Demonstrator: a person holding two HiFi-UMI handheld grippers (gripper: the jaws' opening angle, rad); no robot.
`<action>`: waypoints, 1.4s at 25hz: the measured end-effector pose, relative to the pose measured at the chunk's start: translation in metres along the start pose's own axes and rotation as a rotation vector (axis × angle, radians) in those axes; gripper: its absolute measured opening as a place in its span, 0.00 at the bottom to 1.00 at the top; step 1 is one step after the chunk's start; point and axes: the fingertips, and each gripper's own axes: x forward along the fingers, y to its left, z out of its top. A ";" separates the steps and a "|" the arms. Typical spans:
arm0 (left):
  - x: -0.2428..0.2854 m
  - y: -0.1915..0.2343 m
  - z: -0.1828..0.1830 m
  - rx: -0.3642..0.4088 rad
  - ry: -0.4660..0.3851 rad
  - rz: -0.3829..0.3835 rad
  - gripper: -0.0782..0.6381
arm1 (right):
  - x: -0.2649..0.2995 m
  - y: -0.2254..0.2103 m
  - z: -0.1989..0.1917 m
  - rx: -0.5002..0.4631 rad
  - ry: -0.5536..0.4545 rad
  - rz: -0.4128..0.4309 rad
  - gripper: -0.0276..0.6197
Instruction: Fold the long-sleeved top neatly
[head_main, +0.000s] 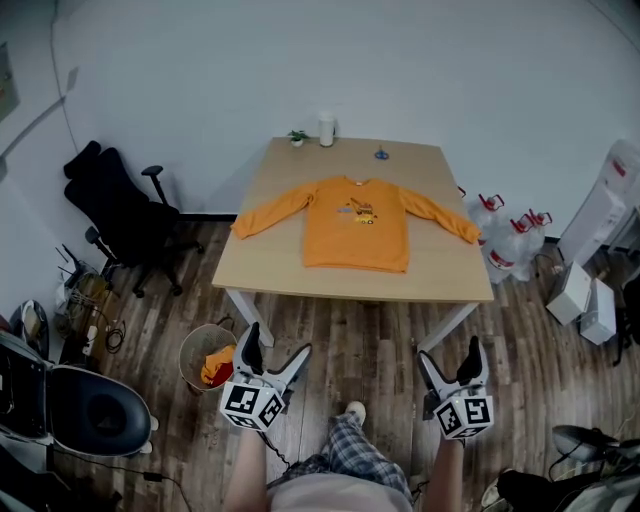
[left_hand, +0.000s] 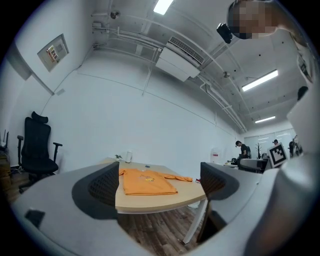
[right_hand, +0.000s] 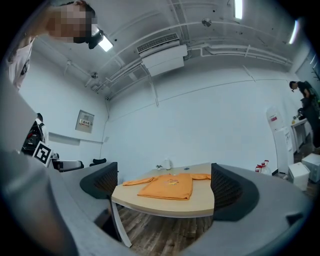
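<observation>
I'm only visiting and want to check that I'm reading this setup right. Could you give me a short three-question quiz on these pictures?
1. True or false: the orange top is already folded on the table.
2. Pick one: the left gripper and right gripper are A) both open with nothing between the jaws, B) both shut on a sleeve, C) one open, one shut.
3. Fill in: on the floor by the table's near left leg stands a ____.

Key
1. False: it lies flat with both sleeves spread out.
2. A.
3. Waste basket.
</observation>
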 end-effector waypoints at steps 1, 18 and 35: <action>0.005 0.003 -0.001 0.001 0.003 0.004 0.79 | 0.006 -0.001 -0.001 0.000 0.002 0.003 0.91; 0.160 0.091 -0.011 -0.008 0.037 0.127 0.79 | 0.188 -0.059 -0.016 0.001 0.032 0.063 0.88; 0.326 0.204 0.006 0.014 0.052 0.343 0.79 | 0.434 -0.098 -0.021 0.023 0.104 0.226 0.86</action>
